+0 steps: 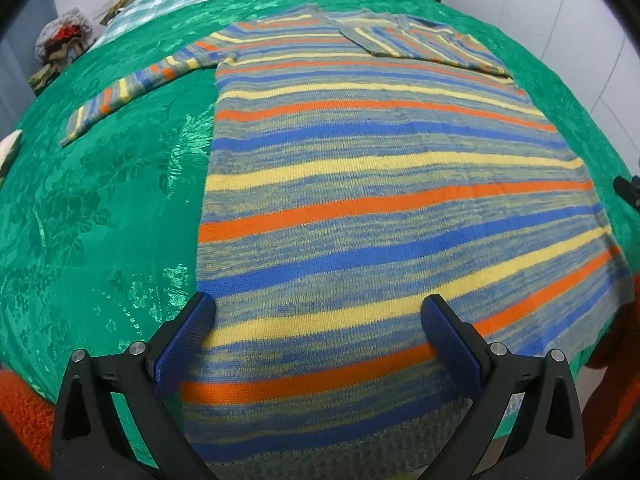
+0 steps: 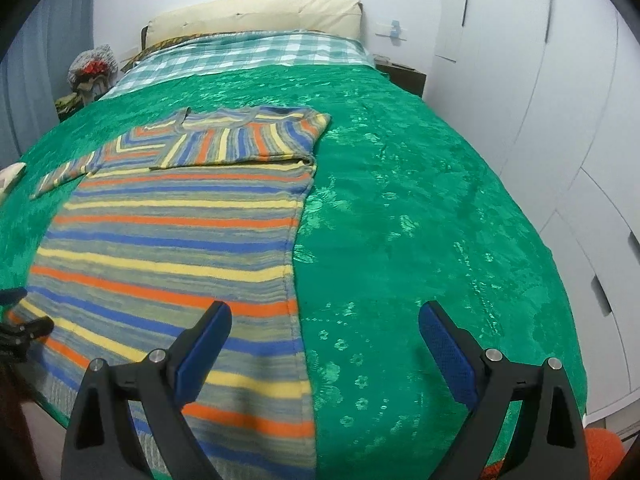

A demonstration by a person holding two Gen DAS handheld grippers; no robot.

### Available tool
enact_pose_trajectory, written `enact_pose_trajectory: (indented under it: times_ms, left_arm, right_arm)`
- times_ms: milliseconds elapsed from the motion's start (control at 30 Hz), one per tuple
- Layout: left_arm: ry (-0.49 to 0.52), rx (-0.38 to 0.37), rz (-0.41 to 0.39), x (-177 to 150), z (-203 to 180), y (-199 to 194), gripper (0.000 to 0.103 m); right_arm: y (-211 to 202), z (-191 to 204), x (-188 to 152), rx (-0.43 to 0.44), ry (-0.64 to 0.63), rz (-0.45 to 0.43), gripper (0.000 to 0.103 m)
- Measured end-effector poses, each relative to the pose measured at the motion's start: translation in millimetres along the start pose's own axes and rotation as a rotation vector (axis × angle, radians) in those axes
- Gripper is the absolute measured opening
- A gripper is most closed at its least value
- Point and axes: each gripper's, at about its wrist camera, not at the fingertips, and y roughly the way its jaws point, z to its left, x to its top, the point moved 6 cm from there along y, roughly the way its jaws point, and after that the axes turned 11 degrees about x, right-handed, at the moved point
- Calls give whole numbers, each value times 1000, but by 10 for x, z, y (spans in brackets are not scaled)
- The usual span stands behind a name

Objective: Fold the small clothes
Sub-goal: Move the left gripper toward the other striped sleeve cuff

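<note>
A striped knit sweater in blue, yellow, orange and grey lies flat on the green bedspread, hem toward me. Its left sleeve stretches out to the left. Its right sleeve is folded across the chest. My left gripper is open and empty, just above the hem. In the right wrist view the sweater fills the left half. My right gripper is open and empty over the sweater's right side edge near the hem. The left gripper's tip shows at the left edge.
The green bedspread covers a bed with a green checked sheet and a cream headboard at the far end. White wardrobe doors stand along the right. A pile of clothes sits at the far left.
</note>
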Motion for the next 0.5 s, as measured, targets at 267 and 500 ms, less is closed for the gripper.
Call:
enact_pose_trajectory:
  times_ms: [267,500]
  left_arm:
    - [-42,-44,-19,35,56,-137,102]
    - [-70,-61,-46,126,202,-311,102]
  right_arm:
    - [6,0,-4,4,5,1,94]
    - [-8,47,10,9,-1,-8,94]
